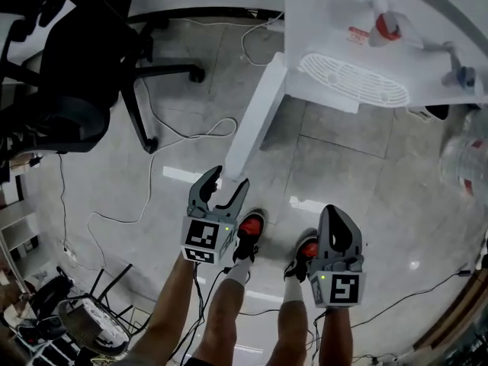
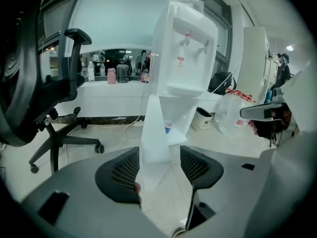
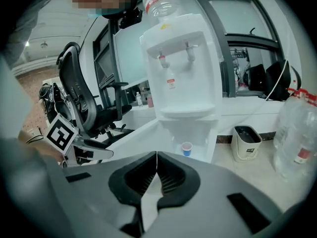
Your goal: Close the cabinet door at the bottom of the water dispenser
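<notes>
The white water dispenser (image 1: 358,44) stands at the upper right of the head view. Its bottom cabinet door (image 1: 255,120) is swung wide open towards me. My left gripper (image 1: 227,183) is open, with its fingertips at the door's free edge. In the left gripper view the door (image 2: 154,133) stands edge-on in the gap between the two pads (image 2: 124,170), which do not press on it. A small blue cup (image 2: 168,127) sits inside the cabinet. My right gripper (image 1: 338,213) hangs shut and empty to the right, short of the dispenser (image 3: 183,68).
A black office chair (image 1: 69,75) stands at the left, with cables (image 1: 175,132) running across the tiled floor. A large water bottle (image 3: 297,133) and a small waste bin (image 3: 246,142) stand right of the dispenser. My shoes (image 1: 250,227) are just behind the grippers.
</notes>
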Demonstrator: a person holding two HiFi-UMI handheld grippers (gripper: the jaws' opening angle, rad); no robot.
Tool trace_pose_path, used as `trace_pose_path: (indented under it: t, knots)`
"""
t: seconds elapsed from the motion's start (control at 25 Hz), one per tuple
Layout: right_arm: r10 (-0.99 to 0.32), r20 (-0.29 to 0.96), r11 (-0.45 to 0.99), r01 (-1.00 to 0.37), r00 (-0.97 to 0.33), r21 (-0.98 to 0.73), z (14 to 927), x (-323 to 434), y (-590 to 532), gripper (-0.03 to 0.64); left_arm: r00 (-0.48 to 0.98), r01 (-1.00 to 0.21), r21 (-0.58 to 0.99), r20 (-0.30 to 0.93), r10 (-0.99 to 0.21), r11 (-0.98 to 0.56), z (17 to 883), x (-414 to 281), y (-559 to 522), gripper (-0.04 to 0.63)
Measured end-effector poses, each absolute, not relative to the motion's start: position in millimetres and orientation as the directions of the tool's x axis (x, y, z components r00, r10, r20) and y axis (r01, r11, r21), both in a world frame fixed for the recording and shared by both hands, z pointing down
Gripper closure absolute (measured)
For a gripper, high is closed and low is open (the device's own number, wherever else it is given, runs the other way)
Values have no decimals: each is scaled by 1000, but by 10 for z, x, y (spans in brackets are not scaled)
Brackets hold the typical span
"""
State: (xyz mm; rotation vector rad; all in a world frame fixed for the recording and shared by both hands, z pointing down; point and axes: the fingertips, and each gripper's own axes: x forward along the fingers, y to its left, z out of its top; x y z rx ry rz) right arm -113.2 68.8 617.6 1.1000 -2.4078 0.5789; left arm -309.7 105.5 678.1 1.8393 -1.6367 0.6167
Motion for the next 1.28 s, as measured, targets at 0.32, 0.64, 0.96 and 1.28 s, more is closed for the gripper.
trace_pose_path:
  t: [0.32,0.64,0.96,1.28]
  knots:
    - [-609,548,569,-797,-574,-202,6287,-991,741,598,93,-996,65,702,-706,-66,6838,-3076,1048,399]
    - [-614,547,558,-803,-570,-211,6277,-806,729,598,97,-995,83,696,-712,-54,6835,-2813,1054,397]
    - [-629,542,539,-815,-557,-212,6271,-536,755,598,128,-992,103,699,-704,-78,6844,-2460,1036,396]
    - [-650,541,509,-835,-533,-212,6239,-203,745,598,161,-987,128,702,-694,-99,6852,-2128,973,390]
